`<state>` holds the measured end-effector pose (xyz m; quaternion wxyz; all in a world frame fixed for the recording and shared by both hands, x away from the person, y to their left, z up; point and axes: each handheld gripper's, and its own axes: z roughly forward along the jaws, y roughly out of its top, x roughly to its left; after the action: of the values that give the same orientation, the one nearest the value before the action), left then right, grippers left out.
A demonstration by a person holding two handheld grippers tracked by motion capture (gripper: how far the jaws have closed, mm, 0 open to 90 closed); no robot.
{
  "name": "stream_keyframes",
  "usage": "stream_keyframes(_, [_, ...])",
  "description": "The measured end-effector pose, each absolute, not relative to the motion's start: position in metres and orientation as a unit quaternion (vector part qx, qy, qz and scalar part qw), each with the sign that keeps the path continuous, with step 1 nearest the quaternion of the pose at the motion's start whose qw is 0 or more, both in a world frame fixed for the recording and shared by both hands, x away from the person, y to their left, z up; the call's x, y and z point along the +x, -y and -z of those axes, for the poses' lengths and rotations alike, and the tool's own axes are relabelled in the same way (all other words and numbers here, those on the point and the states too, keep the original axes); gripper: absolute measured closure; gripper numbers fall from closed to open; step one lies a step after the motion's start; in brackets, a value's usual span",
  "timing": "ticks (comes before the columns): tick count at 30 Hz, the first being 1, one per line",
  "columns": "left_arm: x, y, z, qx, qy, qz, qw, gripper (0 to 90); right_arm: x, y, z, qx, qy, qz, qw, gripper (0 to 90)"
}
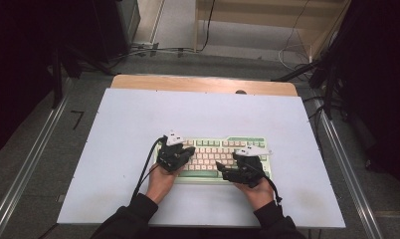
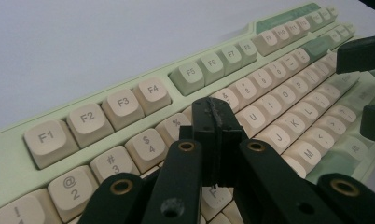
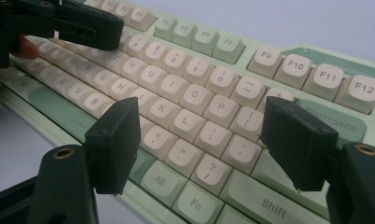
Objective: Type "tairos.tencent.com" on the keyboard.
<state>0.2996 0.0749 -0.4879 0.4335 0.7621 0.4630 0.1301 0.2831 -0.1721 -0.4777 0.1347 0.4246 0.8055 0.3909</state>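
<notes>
A green keyboard (image 1: pixel 215 158) with cream keys lies flat on the white surface (image 1: pixel 138 124), near the person's edge and a little right of the middle. Its long side runs across the surface, and the row of function keys is on the far side.

The left tool (image 1: pixel 189 151) hangs over the left half of the keyboard, held in the person's left hand (image 1: pixel 160 181). In the left gripper view its two black jaws are pressed together with nothing between them, their joined tips (image 2: pixel 217 122) pointing down at the number and letter rows, roughly over the keys near 5 and 6. Whether the tips touch a key cannot be told. A black cable (image 1: pixel 144 167) trails from this tool back across the surface toward the person.

The right tool (image 1: pixel 222 167) is over the right half of the keyboard, held in the right hand (image 1: pixel 260 191). In the right gripper view its jaws stand wide apart and hold nothing; between the two pads (image 3: pixel 114 142) lie the keys around L, the semicolon and the question mark. The pads are above the keys, not pinching any of them. In that same view the left tool shows at the upper left, low over the letter rows.
</notes>
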Motion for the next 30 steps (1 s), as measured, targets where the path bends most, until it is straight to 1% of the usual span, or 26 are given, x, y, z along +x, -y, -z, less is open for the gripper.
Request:
stream_keyframes(17, [0.300, -0.070, 0.490, 0.776, -0.460, -0.125, 0.414, 90.0, 0.283, 0.170, 0.478, 0.421, -0.808, -0.389, 0.134, 26.5])
stream_keyframes(24, [0.295, -0.080, 0.478, 0.748, -0.468, -0.129, 0.453, 90.0, 0.283, 0.172, 0.477, 0.422, -0.806, -0.392, 0.135, 26.6])
stream_keyframes(25, [0.295, -0.082, 0.477, 0.746, -0.469, -0.127, 0.455, 86.4, 0.283, 0.172, 0.477, 0.422, -0.806, -0.393, 0.135, 26.5])
stream_keyframes(29, [0.294, -0.091, 0.472, 0.733, -0.476, -0.125, 0.469, 85.4, 0.282, 0.171, 0.477, 0.422, -0.806, -0.391, 0.136, 26.5])
stream_keyframes(30, [0.293, -0.093, 0.471, 0.733, -0.474, -0.124, 0.472, 80.7, 0.282, 0.171, 0.477, 0.422, -0.806, -0.391, 0.136, 26.5])
